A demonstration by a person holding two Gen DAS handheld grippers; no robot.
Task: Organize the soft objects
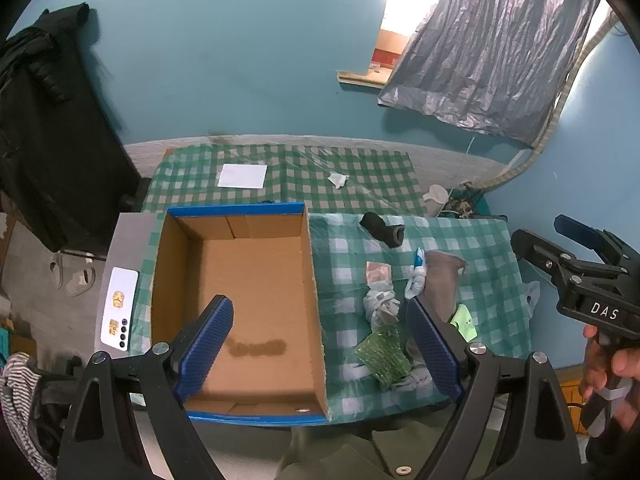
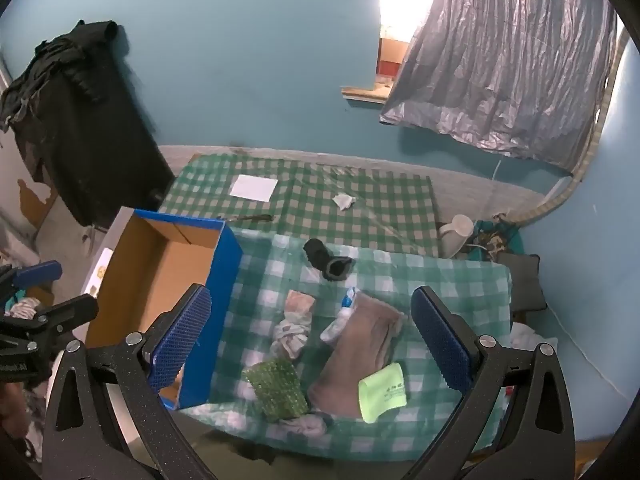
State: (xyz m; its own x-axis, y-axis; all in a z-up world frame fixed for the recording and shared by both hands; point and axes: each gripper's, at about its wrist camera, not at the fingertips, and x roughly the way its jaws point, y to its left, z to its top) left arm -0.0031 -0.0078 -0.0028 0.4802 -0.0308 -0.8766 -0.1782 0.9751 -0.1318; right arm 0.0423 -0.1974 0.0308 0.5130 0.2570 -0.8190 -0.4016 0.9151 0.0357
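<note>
Soft items lie clustered on the green checked cloth (image 2: pixel 460 280), right of the empty blue-edged cardboard box (image 1: pixel 240 280). Right gripper (image 2: pixel 312 336), jaws spread wide and empty, hangs directly above the folded grey-brown cloth (image 2: pixel 360 352), long axis running away from camera. Left gripper (image 1: pixel 316 344), equally wide and empty, straddles the box's right wall, so right is nearer

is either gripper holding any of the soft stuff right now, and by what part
Nothing is held. The left gripper hangs open over the brown cardboard box, and the right gripper hangs open above the grey folded cloth; neither touches anything.

A brown cloth (image 2: pixel 360 356) partly hides the blue-white sock (image 2: pixel 340 320).
</note>
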